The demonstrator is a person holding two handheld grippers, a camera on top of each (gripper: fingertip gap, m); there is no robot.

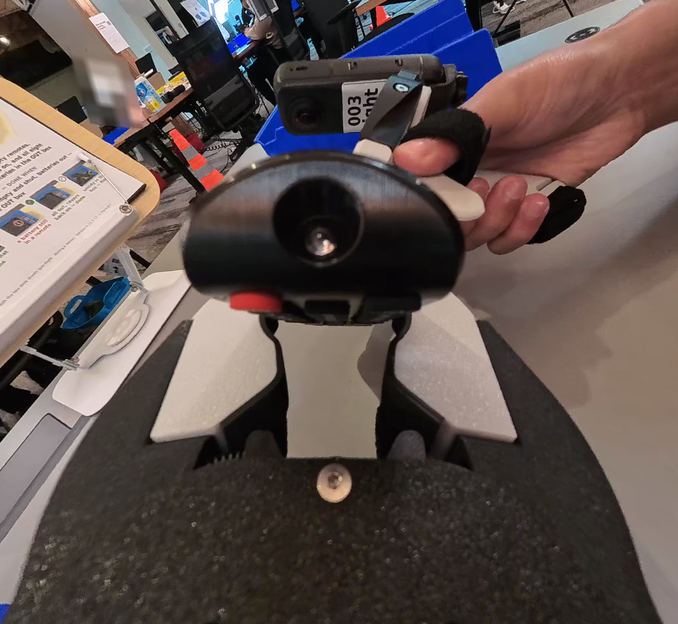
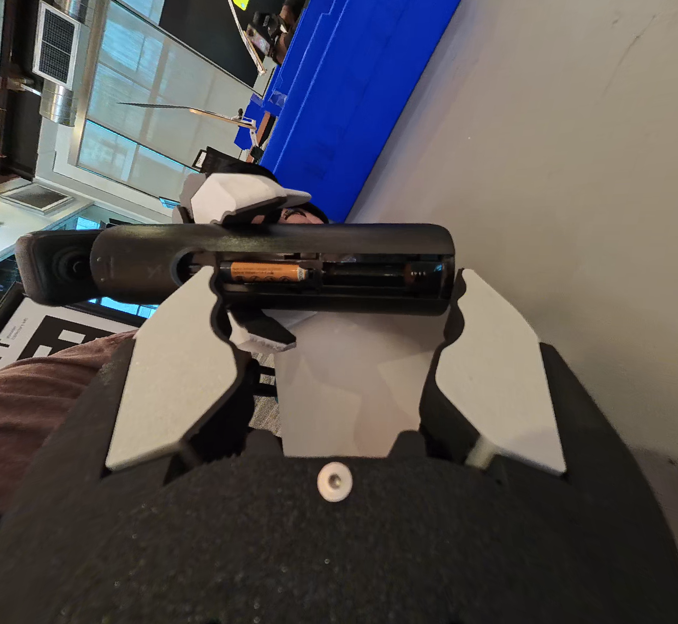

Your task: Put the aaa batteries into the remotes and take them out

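Observation:
A black remote (image 2: pixel 257 239) is held in the air, its battery bay open toward the right wrist view. An orange AAA battery (image 2: pixel 264 272) and a darker battery (image 2: pixel 381 274) lie in the bay end to end. My left gripper (image 1: pixel 335 327) is shut on the remote (image 1: pixel 323 232), seen end-on with a red button. Its white fingers (image 2: pixel 234 199) clamp the remote's middle. My right gripper (image 2: pixel 335 276) is open wide, its fingertips on either side of the bay. It also shows in the left wrist view (image 1: pixel 418 177), held by a hand just behind the remote.
Blue bins (image 1: pixel 422 41) stand on the grey table (image 1: pixel 587 312) behind the grippers and also show in the right wrist view (image 2: pixel 367 74). An instruction board (image 1: pixel 55 202) on a stand is at the left. Orange cones (image 1: pixel 198 162), desks and chairs are farther off. Less than 4 cm separates the two grippers' tips.

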